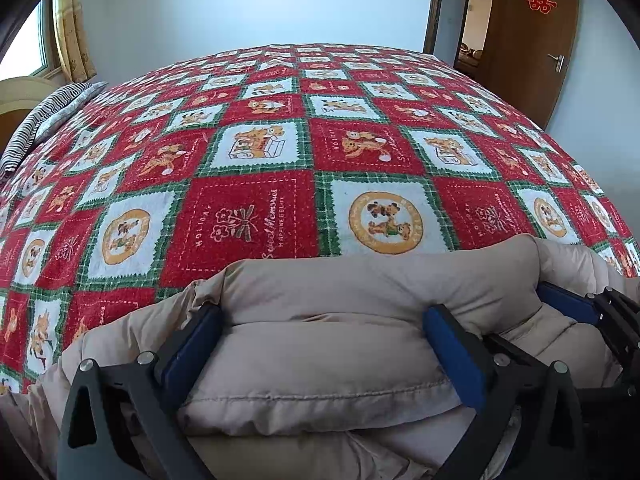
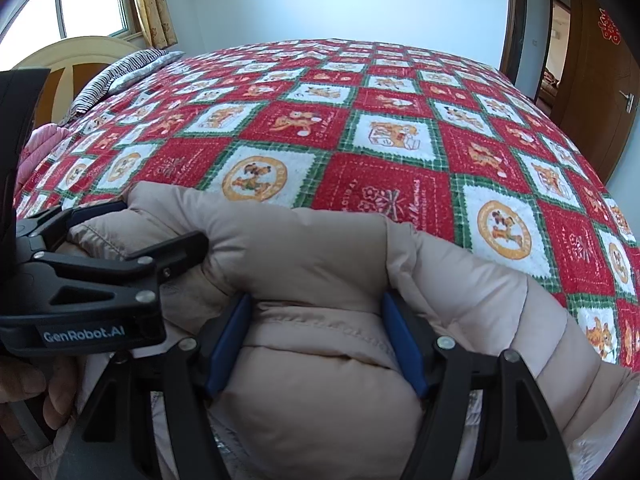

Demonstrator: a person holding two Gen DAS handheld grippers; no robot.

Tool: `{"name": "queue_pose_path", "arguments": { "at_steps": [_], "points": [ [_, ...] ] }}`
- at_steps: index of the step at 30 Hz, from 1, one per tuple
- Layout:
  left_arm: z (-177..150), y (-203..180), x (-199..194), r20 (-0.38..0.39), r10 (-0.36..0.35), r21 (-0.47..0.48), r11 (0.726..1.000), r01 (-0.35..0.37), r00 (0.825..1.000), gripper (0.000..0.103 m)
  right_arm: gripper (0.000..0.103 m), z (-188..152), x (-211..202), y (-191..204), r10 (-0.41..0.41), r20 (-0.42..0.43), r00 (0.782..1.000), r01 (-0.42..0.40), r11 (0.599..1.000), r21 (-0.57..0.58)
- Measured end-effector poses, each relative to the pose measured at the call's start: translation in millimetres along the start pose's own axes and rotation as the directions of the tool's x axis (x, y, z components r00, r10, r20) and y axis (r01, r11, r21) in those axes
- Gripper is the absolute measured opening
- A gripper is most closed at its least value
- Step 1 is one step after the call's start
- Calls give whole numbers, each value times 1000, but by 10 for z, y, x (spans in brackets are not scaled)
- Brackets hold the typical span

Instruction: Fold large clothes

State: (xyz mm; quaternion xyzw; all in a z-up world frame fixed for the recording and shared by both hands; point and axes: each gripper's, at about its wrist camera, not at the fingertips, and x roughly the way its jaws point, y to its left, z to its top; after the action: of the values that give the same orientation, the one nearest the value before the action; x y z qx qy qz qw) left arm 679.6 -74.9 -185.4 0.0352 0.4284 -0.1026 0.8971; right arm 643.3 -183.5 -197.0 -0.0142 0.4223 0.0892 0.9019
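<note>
1. Two grippers hold one beige puffer jacket (image 1: 320, 344) bunched at the bed's (image 1: 280, 160) near edge; the fold looks to be mid-carry.
2. Left gripper (image 1: 324, 344) and right gripper (image 2: 316, 336) each have blue fingers (image 2: 230, 340) clamped on thick padding between them.
3. Next, I judge: carry the fold forward beyond the fingers together, then release.
4. Both point steeply downward, side by side.

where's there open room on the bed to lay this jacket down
Free: the whole blanket beyond the jacket, out to the far wall and door. Crowded: the near edge, where both tools, left and right, grip the jacket, and the pillow side.
</note>
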Motion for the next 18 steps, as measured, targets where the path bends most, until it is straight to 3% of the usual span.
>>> {"name": "queue_pose_path", "arguments": {
  "at_steps": [18],
  "points": [
    [-13, -28, 58, -7, 25, 11, 1000, -24, 1000, 102, 72, 7, 47, 76, -51, -21, 999, 50, 998, -42]
  ]
}}
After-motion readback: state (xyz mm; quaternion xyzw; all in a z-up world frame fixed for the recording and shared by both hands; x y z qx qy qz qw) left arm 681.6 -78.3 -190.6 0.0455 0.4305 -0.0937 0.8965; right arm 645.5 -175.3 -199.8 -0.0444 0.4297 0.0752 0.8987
